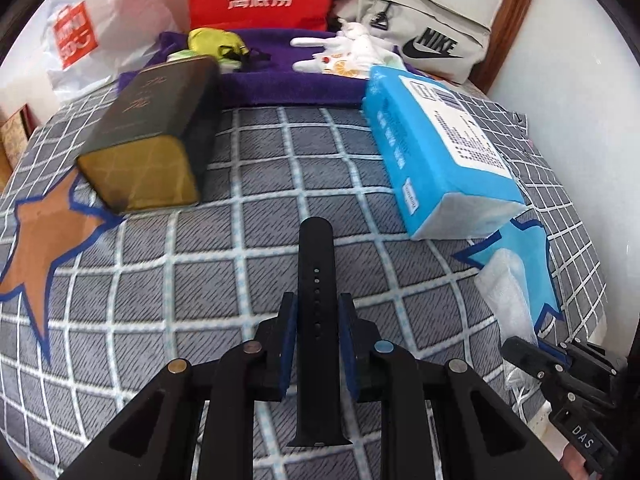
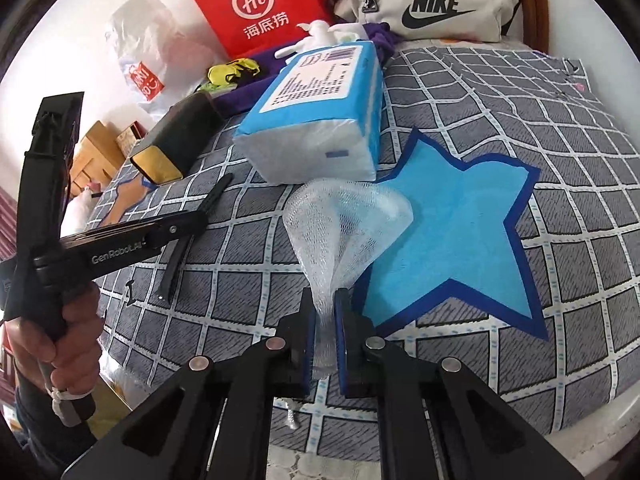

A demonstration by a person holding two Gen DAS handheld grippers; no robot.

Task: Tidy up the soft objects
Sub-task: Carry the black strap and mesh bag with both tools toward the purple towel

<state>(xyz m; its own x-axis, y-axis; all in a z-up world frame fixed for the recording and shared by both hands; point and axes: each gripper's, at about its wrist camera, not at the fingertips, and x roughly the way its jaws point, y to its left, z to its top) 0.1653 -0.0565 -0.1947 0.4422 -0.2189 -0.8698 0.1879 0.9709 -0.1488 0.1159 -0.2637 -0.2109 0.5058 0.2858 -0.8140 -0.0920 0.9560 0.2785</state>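
Black watch strap (image 1: 316, 312) clamped in left gripper (image 1: 317, 344) jaws above the checked bed (image 1: 248, 168) | white mesh pouch (image 2: 344, 224) pinched in right gripper (image 2: 325, 336) jaws, beside blue star (image 2: 460, 248), likely its sorting spot.

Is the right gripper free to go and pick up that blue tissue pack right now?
Probably not yet. The right gripper is shut on a white mesh pouch, so its jaws are occupied. The blue tissue pack lies just beyond on the bedspread, with nothing else blocking the way.

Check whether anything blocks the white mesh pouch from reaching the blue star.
Nothing visible does. The right gripper pinches the mesh pouch right beside the blue star, whose face is bare; the tissue pack lies behind.
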